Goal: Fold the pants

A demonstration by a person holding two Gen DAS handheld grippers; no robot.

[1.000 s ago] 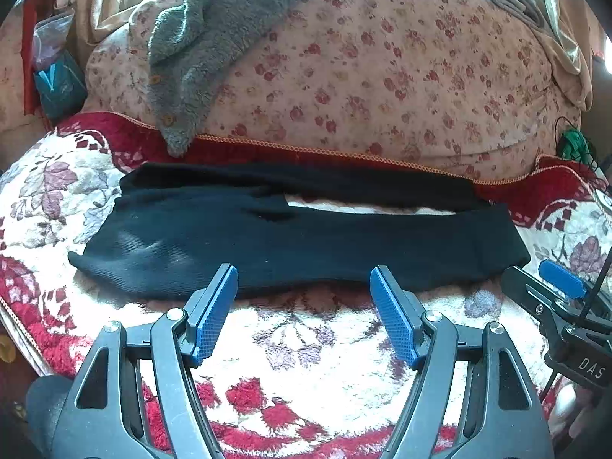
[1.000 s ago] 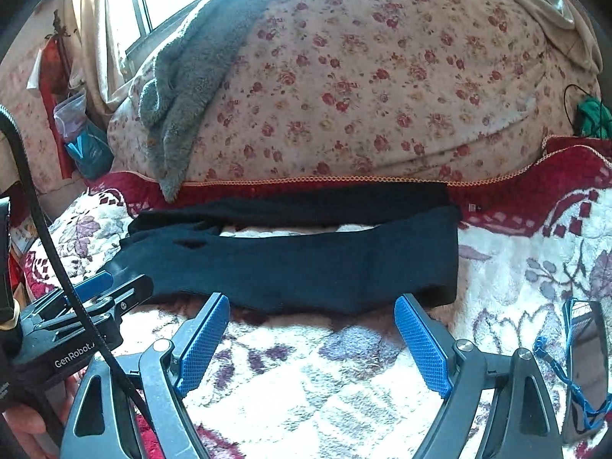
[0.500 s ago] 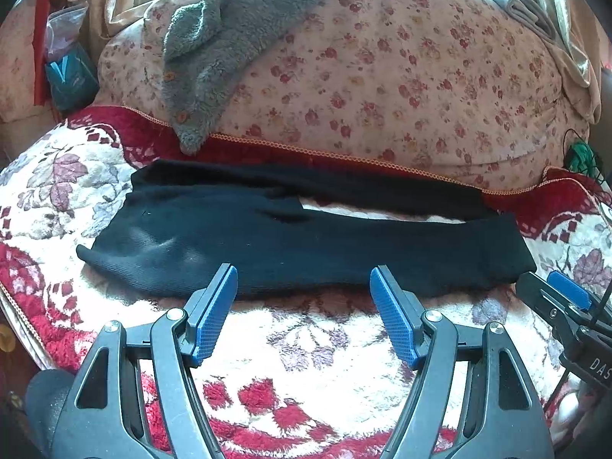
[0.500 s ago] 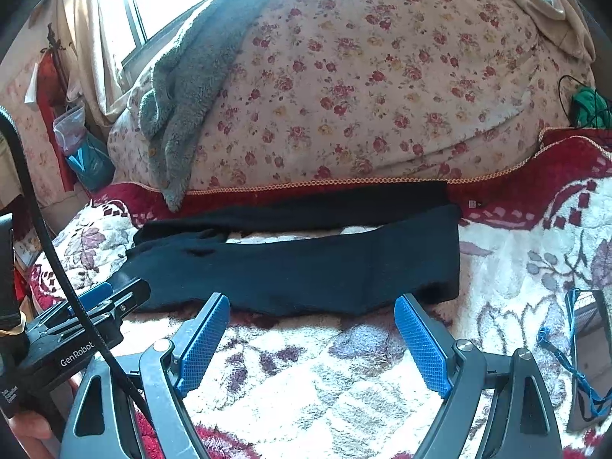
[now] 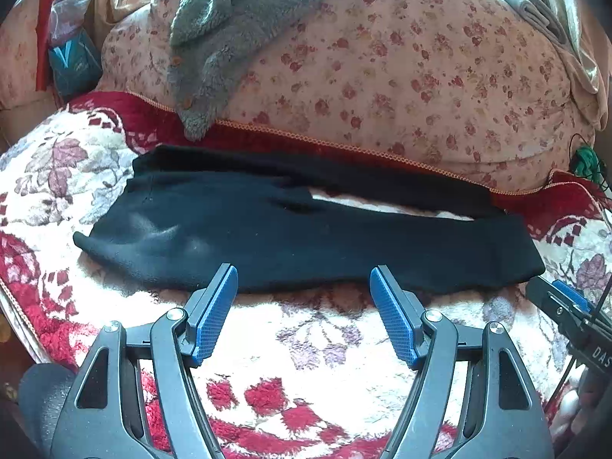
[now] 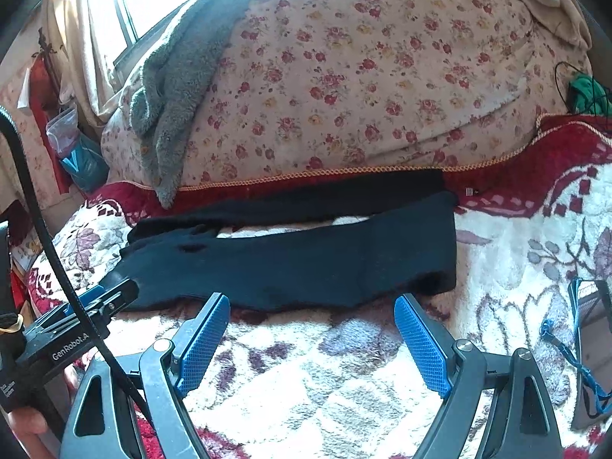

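A: Left wrist view: the black pants [image 5: 306, 237] lie flat across a flowered blanket [image 5: 313, 344], stretched from left to right. The wide waist end is on the left, the leg ends on the right. One leg lies nearer, the other farther, with a strip of pale blanket showing between them.

B: And the left gripper [image 5: 304, 310]?

A: Its jaws stand wide apart and hold nothing. The blue pads [image 5: 214, 313] sit just near of the pants' near edge, with their tips at that edge. I cannot tell whether they touch the cloth.

B: The right wrist view shows much the same. The right gripper [image 6: 311, 334] is spread wide as well and grips nothing, poised at the near edge of the nearer leg [image 6: 306, 267], toward the leg ends.

A: I see the tip of that gripper at the right border of my view, near the leg hem [image 5: 528, 264].

B: And the left one shows at my left border, by the waist end.

A: Behind the pants rises a big flowered bundle of bedding [image 5: 401, 76], with a grey fleecy garment [image 5: 229, 38] draped down its left side.

B: Yes, the grey garment [image 6: 172, 95] hangs nearly to the blanket's red border [image 6: 516, 179]. A green thing [image 6: 585, 93] sits far right.
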